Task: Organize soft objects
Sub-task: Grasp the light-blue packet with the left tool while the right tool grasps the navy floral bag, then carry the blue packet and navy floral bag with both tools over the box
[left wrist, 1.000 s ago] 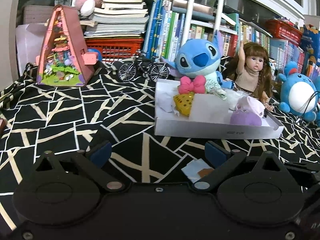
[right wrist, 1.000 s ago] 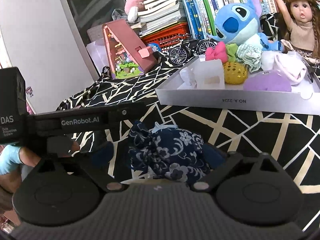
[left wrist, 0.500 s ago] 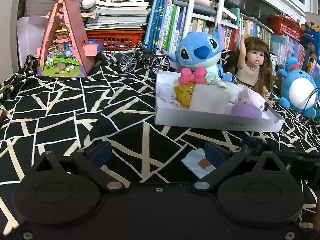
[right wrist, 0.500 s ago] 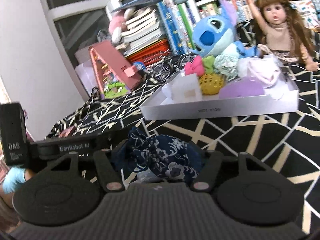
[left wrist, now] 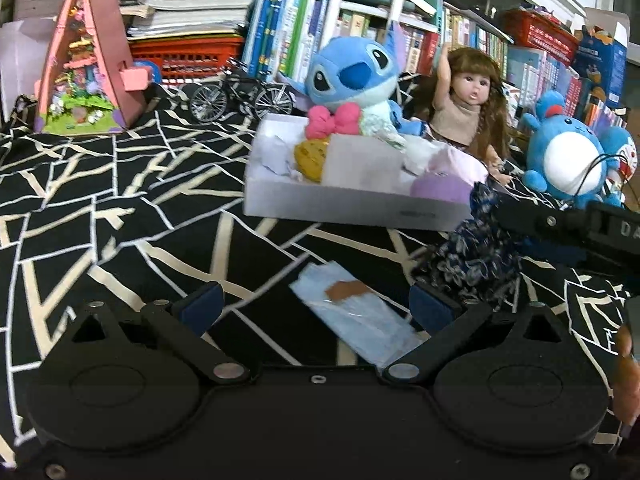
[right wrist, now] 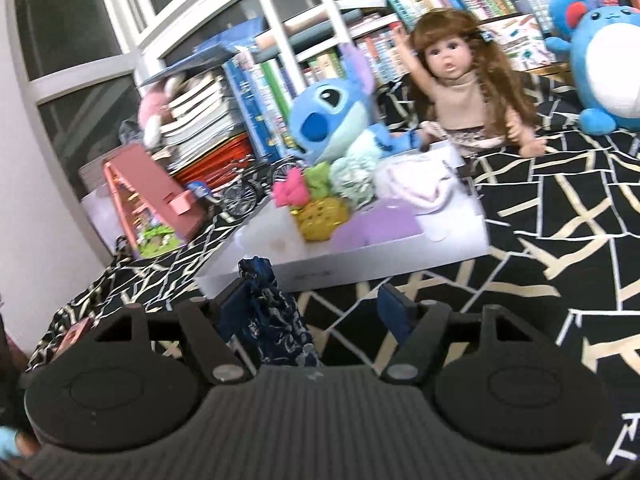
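A white tray (left wrist: 352, 206) on the black patterned cloth holds several soft items: a pink bow (left wrist: 332, 120), a yellow pouch (left wrist: 310, 156), a purple piece (left wrist: 440, 188). My right gripper (right wrist: 314, 310) has lifted a navy floral cloth (right wrist: 272, 316); the cloth hangs by the left finger and the jaws stand wide apart. In the left wrist view the cloth (left wrist: 472, 256) dangles from the right gripper near the tray's right corner. My left gripper (left wrist: 316, 308) is open and empty, low over a light blue packet (left wrist: 356, 316).
Behind the tray sit a blue Stitch plush (left wrist: 352, 76), a doll (left wrist: 468, 108) and a blue round plush (left wrist: 568, 156). A toy bicycle (left wrist: 240, 96), a pink triangular playhouse (left wrist: 86, 64), a red basket and book stacks line the back.
The right gripper has risen off the cloth-covered table with the navy cloth and moved toward the tray. Its jaws look wider than half a second ago. The left gripper has edged forward over the packet.
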`<state>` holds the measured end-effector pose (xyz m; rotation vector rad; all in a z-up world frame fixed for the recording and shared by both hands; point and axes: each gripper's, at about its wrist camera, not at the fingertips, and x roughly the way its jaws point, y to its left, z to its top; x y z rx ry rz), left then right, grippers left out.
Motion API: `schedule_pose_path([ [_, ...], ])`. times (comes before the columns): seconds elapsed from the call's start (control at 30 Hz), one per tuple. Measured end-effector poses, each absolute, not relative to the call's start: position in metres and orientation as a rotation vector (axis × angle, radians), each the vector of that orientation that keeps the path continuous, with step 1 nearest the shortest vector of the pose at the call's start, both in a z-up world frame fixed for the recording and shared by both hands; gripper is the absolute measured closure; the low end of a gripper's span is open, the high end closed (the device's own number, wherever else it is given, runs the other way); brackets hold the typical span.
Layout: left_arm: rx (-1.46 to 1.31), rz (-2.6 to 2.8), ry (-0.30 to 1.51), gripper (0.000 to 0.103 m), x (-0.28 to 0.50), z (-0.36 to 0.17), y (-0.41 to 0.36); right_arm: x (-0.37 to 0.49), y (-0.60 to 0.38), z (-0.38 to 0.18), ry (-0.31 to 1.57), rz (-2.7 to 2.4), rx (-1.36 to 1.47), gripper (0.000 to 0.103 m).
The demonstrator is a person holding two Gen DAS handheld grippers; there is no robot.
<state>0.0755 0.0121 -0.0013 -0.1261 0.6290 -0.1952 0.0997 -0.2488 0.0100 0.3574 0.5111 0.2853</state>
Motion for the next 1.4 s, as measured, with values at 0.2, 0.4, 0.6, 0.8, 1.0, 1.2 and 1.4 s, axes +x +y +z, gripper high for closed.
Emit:
schedule_pose_path([
  [0.2, -0.110, -0.231, 0.646, 0.008, 0.076, -0.006, -0.004, 0.102, -0.253, 0.011, 0.508, 0.223, 0.322, 0.026],
  [0.4, -0.114, -0.257, 0.655, 0.013, 0.080, -0.011, -0.013, 0.107, -0.254, 0.002, 0.581, 0.138, 0.257, 0.026],
  [0.6, -0.113, -0.255, 0.655, 0.013, 0.083, -0.012, -0.017, 0.104, -0.257, -0.003, 0.587, 0.162, 0.270, 0.021],
  [0.8, -0.100, -0.253, 0.650, 0.021, 0.085, -0.014, -0.021, 0.105, -0.245, 0.002, 0.576, 0.221, 0.223, 0.007],
  [1.0, -0.060, -0.258, 0.632, 0.053, 0.082, -0.013, -0.021, 0.110, -0.230, -0.001, 0.589, 0.204, 0.172, 0.002],
  [1.2, -0.100, -0.263, 0.640, 0.054, 0.081, -0.011, -0.011, 0.113, -0.224, -0.004, 0.605, 0.206, 0.142, 0.001],
  [1.4, -0.089, -0.235, 0.639, 0.054, 0.079, -0.009, -0.003, 0.114, -0.220, -0.007, 0.622, 0.212, 0.132, 0.001],
])
